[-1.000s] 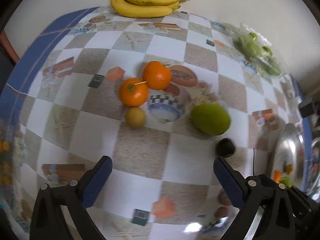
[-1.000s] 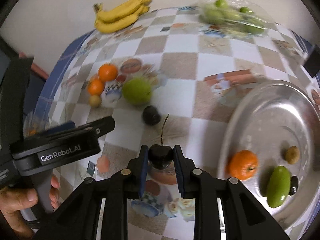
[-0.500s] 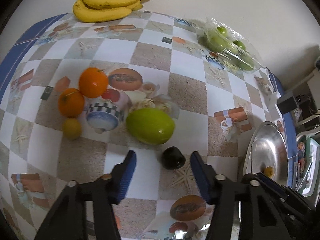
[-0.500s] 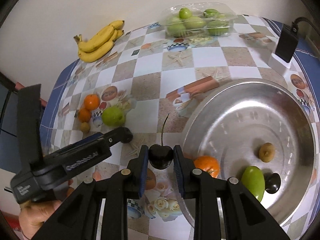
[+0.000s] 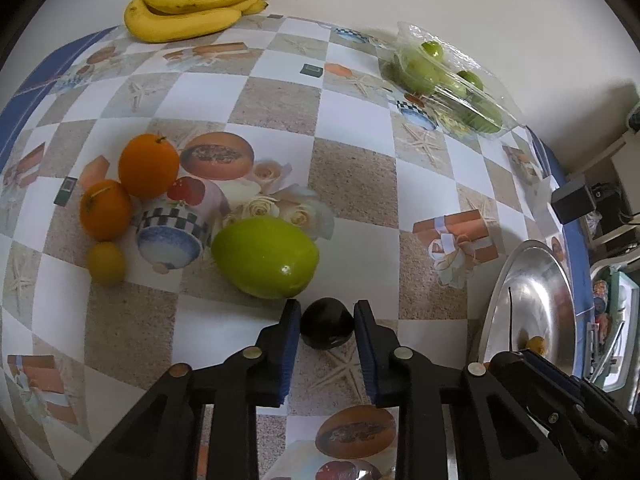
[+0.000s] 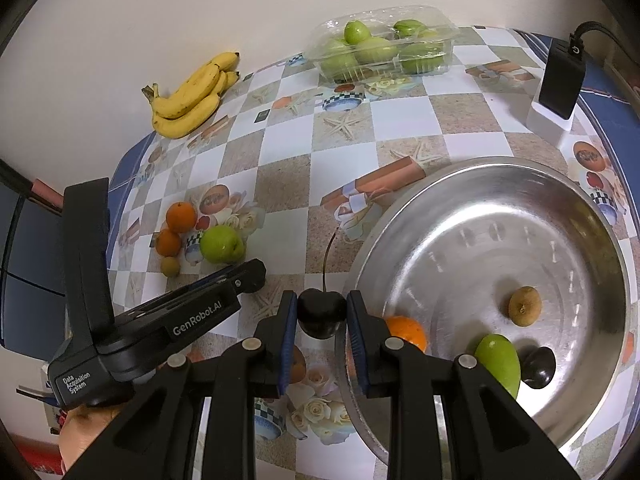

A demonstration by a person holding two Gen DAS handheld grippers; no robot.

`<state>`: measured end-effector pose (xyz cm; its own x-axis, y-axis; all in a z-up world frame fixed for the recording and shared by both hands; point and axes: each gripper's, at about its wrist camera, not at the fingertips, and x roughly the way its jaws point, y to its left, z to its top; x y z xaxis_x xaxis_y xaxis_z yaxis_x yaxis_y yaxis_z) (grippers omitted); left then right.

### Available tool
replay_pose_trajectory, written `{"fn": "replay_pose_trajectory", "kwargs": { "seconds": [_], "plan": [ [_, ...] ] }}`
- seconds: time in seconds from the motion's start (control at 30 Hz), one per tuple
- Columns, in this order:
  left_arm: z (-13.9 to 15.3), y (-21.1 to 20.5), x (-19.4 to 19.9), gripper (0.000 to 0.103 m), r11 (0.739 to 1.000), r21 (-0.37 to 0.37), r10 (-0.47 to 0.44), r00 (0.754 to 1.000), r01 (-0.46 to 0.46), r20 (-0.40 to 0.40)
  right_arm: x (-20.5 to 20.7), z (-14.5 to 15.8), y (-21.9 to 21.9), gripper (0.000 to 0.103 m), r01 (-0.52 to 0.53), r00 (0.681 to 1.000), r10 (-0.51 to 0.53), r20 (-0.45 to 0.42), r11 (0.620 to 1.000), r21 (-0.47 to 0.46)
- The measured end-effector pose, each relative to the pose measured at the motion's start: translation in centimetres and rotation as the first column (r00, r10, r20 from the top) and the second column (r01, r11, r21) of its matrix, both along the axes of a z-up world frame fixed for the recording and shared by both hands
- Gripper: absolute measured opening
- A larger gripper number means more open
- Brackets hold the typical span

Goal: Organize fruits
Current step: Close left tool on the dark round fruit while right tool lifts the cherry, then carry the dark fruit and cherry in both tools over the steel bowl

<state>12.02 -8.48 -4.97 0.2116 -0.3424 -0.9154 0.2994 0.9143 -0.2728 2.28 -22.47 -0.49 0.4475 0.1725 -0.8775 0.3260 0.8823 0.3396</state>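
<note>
A dark cherry [image 5: 327, 326] lies on the checked tablecloth just in front of a big green fruit [image 5: 266, 258]. My left gripper [image 5: 326, 312] has its jaws closing on that cherry, and both blue pads touch its sides. My right gripper [image 6: 322, 316] is shut on another dark cherry [image 6: 322, 314] with a long stem, held over the left rim of the steel bowl [image 6: 500, 164]. The bowl holds an orange [image 6: 408, 334], a green fruit [image 6: 498, 362], a dark fruit [image 6: 538, 366] and a small brown fruit [image 6: 525, 306]. Two oranges [image 5: 149, 170] and a small yellow fruit [image 5: 106, 263] sit left of the green fruit.
Bananas [image 5: 200, 4] lie at the far edge by the wall. A clear clamshell of green fruits [image 5: 448, 80] stands at the far right. A black adapter [image 6: 560, 76] sits on a white block behind the bowl. A person's hand [image 6: 86, 428] holds the left gripper.
My left gripper slid right to the loose dark cherry and its jaws closed from wide open around it. My right gripper carried its cherry right to the bowl's rim.
</note>
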Motion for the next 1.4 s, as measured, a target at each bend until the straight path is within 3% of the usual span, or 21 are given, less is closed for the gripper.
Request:
{"fn": "replay_pose_trajectory", "kwargs": {
  "seconds": [0.4, 0.83, 1.4],
  "plan": [
    [1.8, -0.3, -0.3, 0.028, 1.0, -0.014, -0.011, 0.999, 0.011, 0.039, -0.6, 0.2, -1.4, 0.026, 0.04, 0.999, -0.04, 0.01, 0.999, 0.012],
    [4.5, -4.0, -2.4, 0.028, 0.992, -0.041, -0.113, 0.989, 0.117, 0.094, -4.0, -0.6, -7.5, 0.026, 0.222, 0.974, -0.223, -0.03, 0.975, -0.031],
    [6.1, -11.2, -7.3, 0.028, 0.944, -0.004, -0.322, 0.928, 0.329, 0.189, -7.2, -0.1, -12.4, 0.026, 0.376, 0.926, -0.376, 0.006, 0.926, -0.039]
  ]
}}
